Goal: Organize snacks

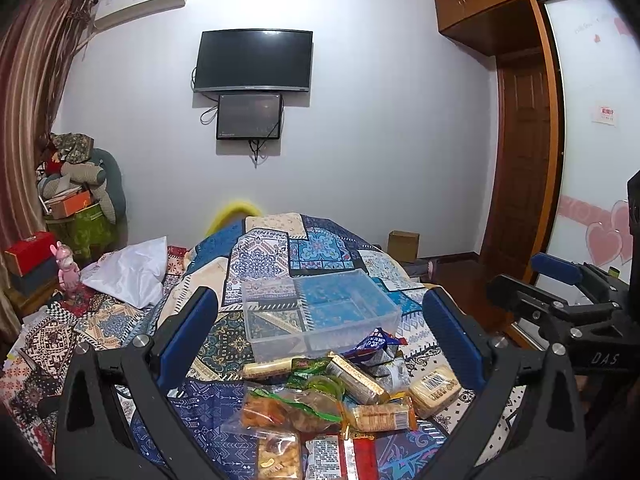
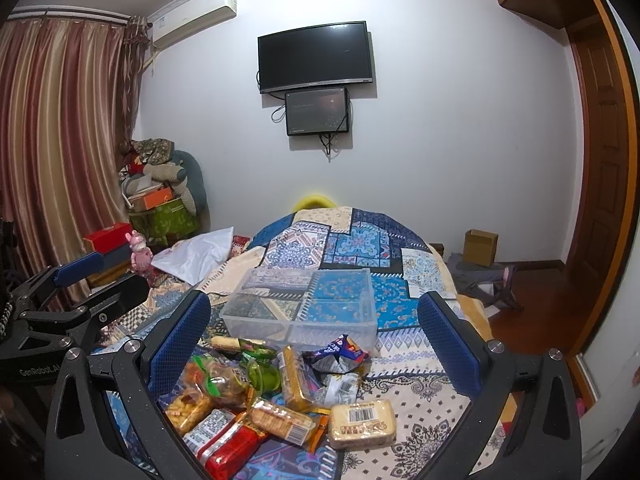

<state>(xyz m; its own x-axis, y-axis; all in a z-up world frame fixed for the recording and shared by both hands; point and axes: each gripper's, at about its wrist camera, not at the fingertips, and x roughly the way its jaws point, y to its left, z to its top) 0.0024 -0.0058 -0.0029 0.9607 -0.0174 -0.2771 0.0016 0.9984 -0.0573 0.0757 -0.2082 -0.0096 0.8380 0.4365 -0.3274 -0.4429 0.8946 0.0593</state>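
Note:
A pile of wrapped snacks (image 1: 340,396) lies on the patterned bedspread, also in the right wrist view (image 2: 288,396): cracker packs, a pale cake with a barcode (image 2: 362,424), a blue crumpled bag (image 2: 336,354), red packs (image 2: 228,452). Just beyond it stands an empty clear plastic box (image 1: 320,312), which also shows in the right wrist view (image 2: 300,308). My left gripper (image 1: 320,328) is open and empty, held above the pile. My right gripper (image 2: 316,332) is open and empty, above the pile too. Each gripper shows at the edge of the other's view.
The bed (image 2: 400,344) fills the foreground; its right edge drops to a wooden floor (image 2: 532,320) with a cardboard box (image 2: 480,246). A white pillow (image 1: 128,272), a pink toy (image 1: 68,268) and boxes lie at the left. Wall with TV (image 1: 252,60) behind.

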